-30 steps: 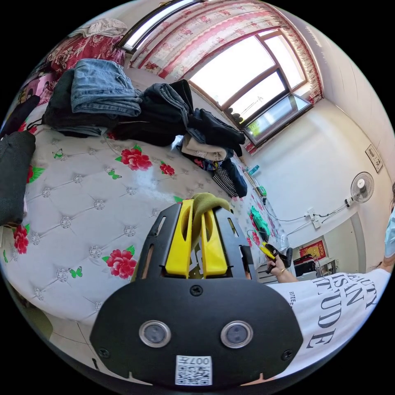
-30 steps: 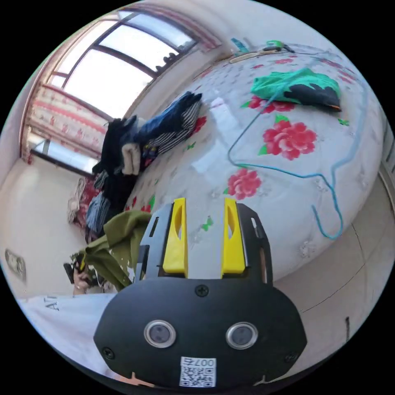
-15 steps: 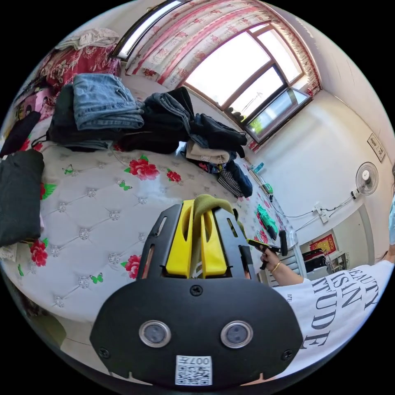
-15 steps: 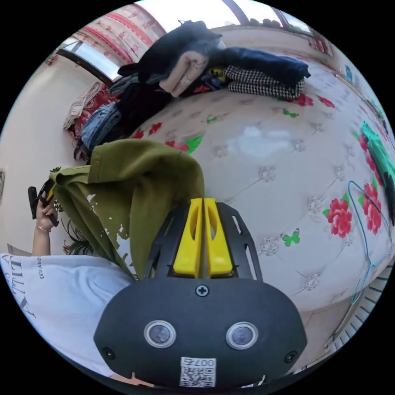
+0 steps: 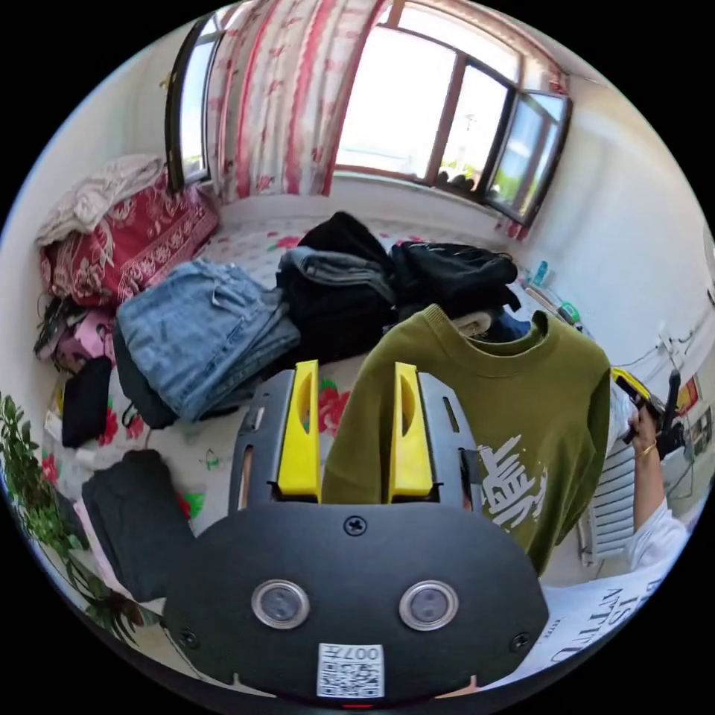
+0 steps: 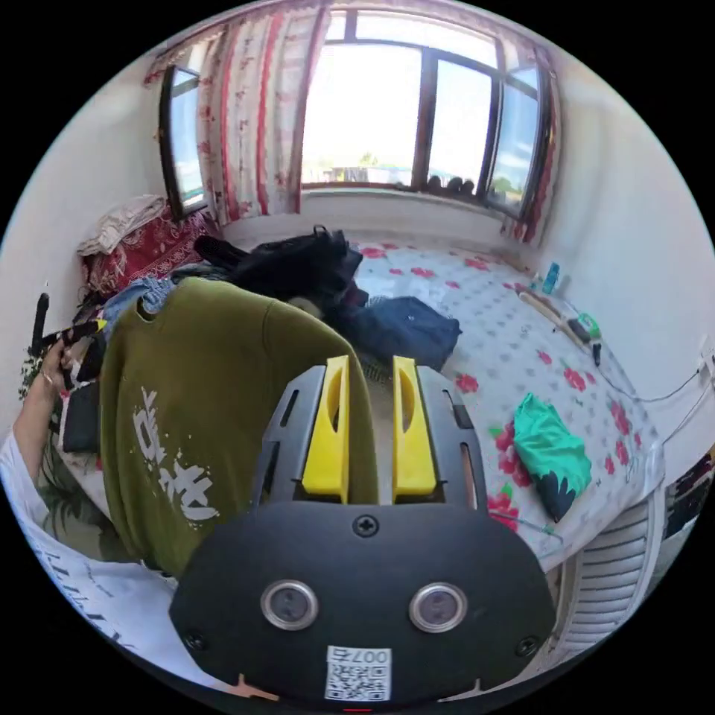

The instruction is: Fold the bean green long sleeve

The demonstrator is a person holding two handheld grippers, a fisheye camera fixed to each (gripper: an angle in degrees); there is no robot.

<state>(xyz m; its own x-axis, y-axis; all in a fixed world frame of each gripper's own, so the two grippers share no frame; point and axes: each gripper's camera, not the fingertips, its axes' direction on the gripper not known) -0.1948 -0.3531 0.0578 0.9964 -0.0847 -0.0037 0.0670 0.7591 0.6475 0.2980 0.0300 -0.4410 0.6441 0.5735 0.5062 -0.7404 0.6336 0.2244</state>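
bean green long sleeve (image 5: 514, 402) up in the air in front of the bed (image 6: 491, 313), spread open, collar at the top, white print facing both cameras, hem hanging down toward the person's white top. one shoulder just behind the left gripper (image 5: 354, 432), yellow jaws wide apart, cloth and bed visible through the gap; cannot tell whether any fabric touches them. other shoulder beside the right gripper (image 6: 370, 436), jaws parted by a narrower gap, shirt edge running behind one jaw, not pinched between both. in the left gripper view, far gripper in a hand (image 5: 646, 436) close to the shirt's far shoulder. behind the shirt, on the flowered bed: folded jeans (image 5: 201, 335), a heap of dark clothes (image 5: 350, 290), a dark blue garment (image 6: 395, 331). further along the bed, well apart from the shirt, a bright green cloth (image 6: 551, 447). beyond, a bright window (image 6: 410, 119) with a red patterned curtain (image 5: 283, 104) beside it.
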